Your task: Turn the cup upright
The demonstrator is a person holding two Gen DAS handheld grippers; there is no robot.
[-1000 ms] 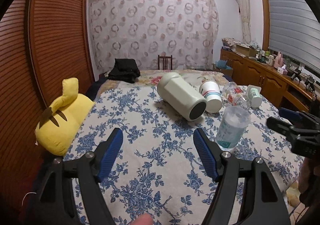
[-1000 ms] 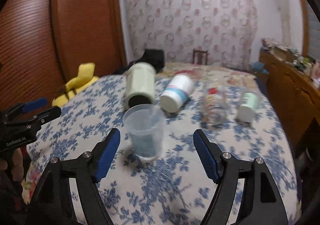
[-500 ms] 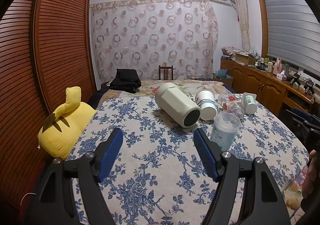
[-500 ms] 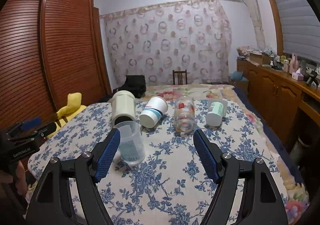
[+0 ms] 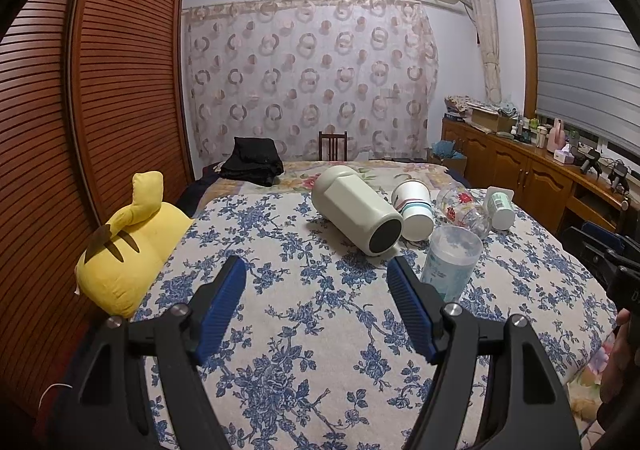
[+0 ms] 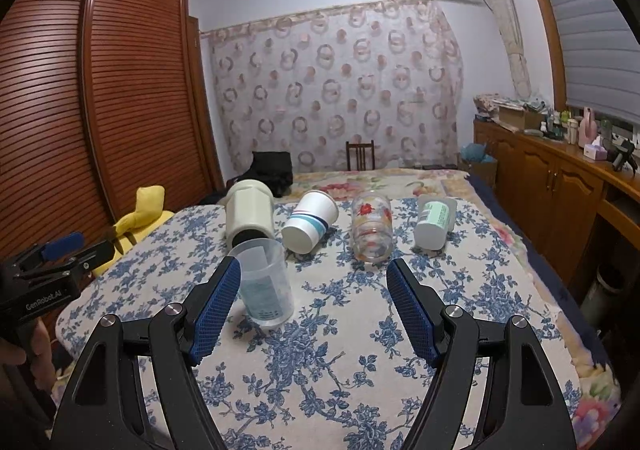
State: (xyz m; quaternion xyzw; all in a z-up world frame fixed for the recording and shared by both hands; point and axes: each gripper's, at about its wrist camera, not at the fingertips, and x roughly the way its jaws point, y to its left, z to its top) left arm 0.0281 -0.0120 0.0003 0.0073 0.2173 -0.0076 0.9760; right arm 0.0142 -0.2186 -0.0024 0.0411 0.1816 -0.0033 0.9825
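The clear plastic cup (image 6: 266, 282) stands upright on the bed (image 6: 360, 350) near its front edge, just before the cream jug (image 6: 250, 212) lying on its side. The right gripper (image 6: 312, 304) and left gripper (image 5: 316, 300) both gape, holding nothing. Only the left view shows the jug's dark bottom (image 5: 385, 236).

A yellow plush (image 5: 132, 246) lies at the bed's (image 5: 304, 330) nine-o'clock edge. Black clothes (image 5: 253, 161) sit at eleven, a chair (image 5: 333, 146) at twelve beyond, and cabinets (image 6: 560, 194) run along three o'clock.
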